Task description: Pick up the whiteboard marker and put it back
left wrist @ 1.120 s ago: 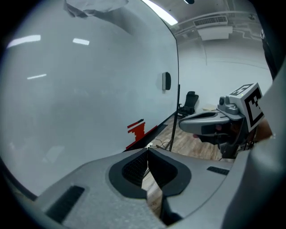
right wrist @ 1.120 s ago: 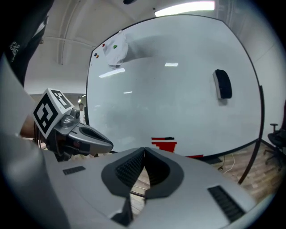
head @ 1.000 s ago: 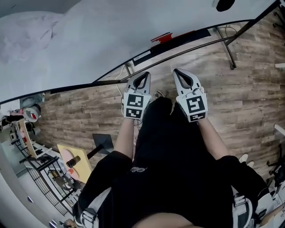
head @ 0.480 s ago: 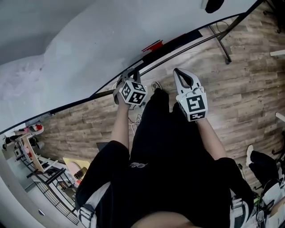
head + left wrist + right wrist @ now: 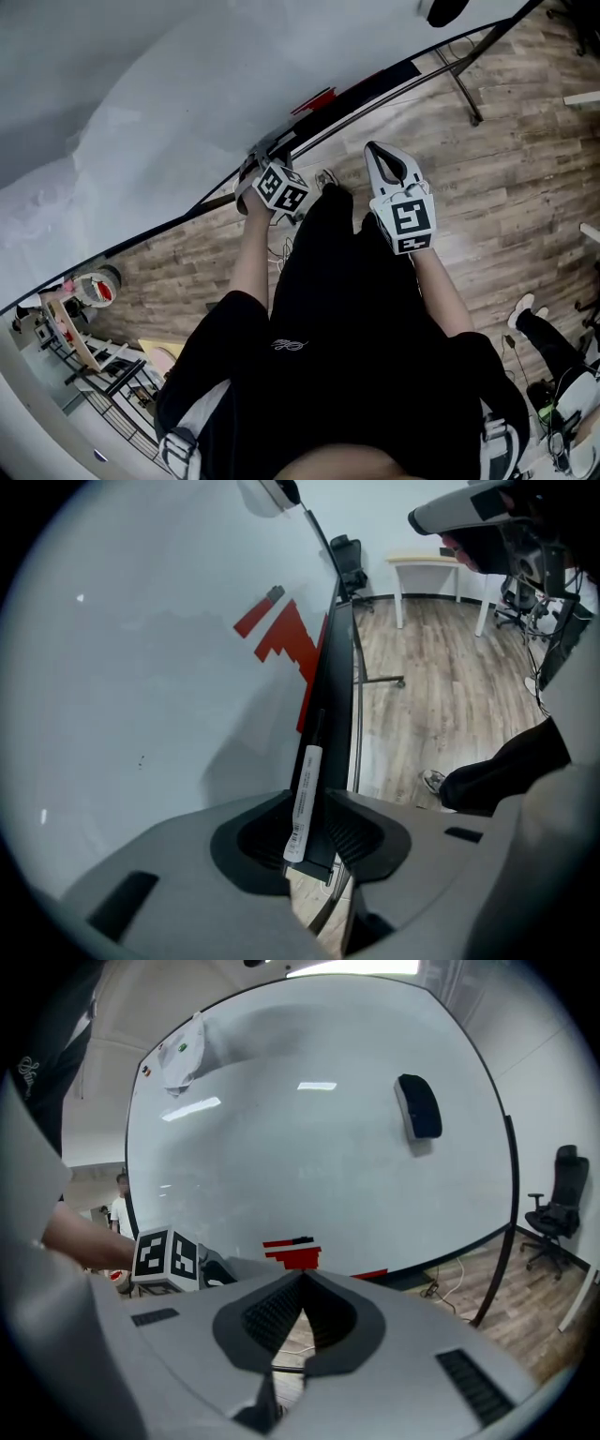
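Marker (image 5: 303,802) perhaps on whiteboard tray (image 5: 334,672)

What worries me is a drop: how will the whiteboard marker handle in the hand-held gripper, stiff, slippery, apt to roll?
The whiteboard marker looks a slim rigid barrel, so probably stiff and light. Its smooth labelled surface may slip between the ribbed jaws of the left hand-held gripper. Being round, it would likely roll unless laid along the whiteboard tray.

Left gripper (image 5: 263,156) out ahead, arm extended, jaws pinching the marker (image 5: 305,794). Right gripper (image 5: 379,156) just right of it, jaws together, empty.
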A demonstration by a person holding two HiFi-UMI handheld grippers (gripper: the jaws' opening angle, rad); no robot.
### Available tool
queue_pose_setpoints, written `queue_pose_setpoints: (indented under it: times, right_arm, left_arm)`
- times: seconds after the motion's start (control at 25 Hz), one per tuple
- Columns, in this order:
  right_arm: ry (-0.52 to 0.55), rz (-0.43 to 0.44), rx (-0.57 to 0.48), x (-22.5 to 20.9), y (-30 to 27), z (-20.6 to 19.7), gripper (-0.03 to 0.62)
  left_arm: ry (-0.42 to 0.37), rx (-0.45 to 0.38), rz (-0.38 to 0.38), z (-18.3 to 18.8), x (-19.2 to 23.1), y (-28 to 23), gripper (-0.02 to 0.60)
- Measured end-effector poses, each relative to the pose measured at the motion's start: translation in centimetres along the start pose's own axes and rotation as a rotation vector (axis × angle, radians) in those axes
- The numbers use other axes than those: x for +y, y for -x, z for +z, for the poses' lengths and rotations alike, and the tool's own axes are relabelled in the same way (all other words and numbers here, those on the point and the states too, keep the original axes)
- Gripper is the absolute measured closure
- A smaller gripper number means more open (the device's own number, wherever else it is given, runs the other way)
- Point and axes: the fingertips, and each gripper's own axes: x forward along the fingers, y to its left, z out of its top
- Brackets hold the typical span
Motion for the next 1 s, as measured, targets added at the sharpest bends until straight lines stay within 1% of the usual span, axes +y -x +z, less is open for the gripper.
queue_pose_setpoints:
  times: [0.2,0.6,0.8,1.0]
  right_arm:
    - [-0.001,-0.020,0.014,-0.7,0.3,-0.6,0.591]
    - [0.018,-0.039,0.026,-1.6,1.5,-0.7,0.591]
    - [0.032,-0.017,0.027,-1.2,1.3,-0.6,0.591]
    - [0.038,0.005,0.020,-1.1,1.9,-0.8,0.591]
  left_arm:
    - [-0.032,0.024,0.011,0.1,0.0,-0.9,0.495]
    - [-0.080,0.062,0.020,0.3,-0.3,-0.9,0.508]
    - [-0.052,0.035,0.037,0.5,-0.2,-0.7,0.511]
    - [0.024,-0.045,0.076,1.5,-0.2,1.0,0.512]
